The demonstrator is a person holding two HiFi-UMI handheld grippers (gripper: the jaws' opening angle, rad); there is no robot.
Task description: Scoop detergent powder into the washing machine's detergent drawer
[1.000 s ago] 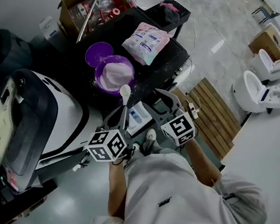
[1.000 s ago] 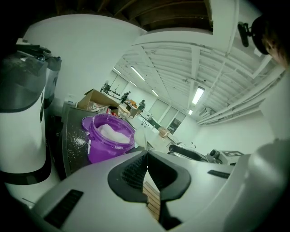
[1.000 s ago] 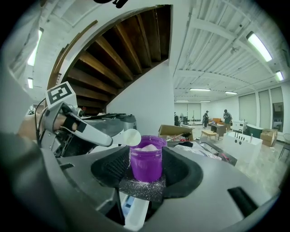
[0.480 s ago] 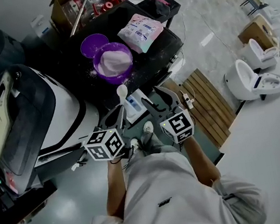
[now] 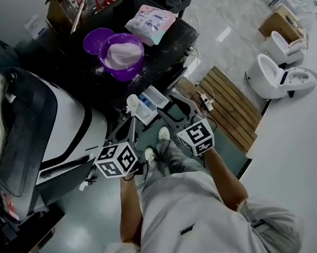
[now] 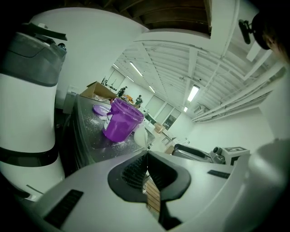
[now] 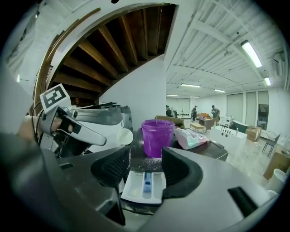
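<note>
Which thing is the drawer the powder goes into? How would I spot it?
Find the black table carrying the purple tub of white powder. Just off its near edge, toward the person, sits the detergent drawer: a small white tray, the only thing there with a blue piece between its compartments.

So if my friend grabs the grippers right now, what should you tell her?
Left gripper: shut on the handle of the white scoop, which is held at the open drawer's left edge.
Right gripper: open, empty, pointed at the drawer.
The purple tub of powder stands on the black table, with its lid and a bag beside it.
Done: the scoop looks filled, though it's hard to be sure.
Left: tip it into the drawer. I can't tell if any powder is in there yet.
</note>
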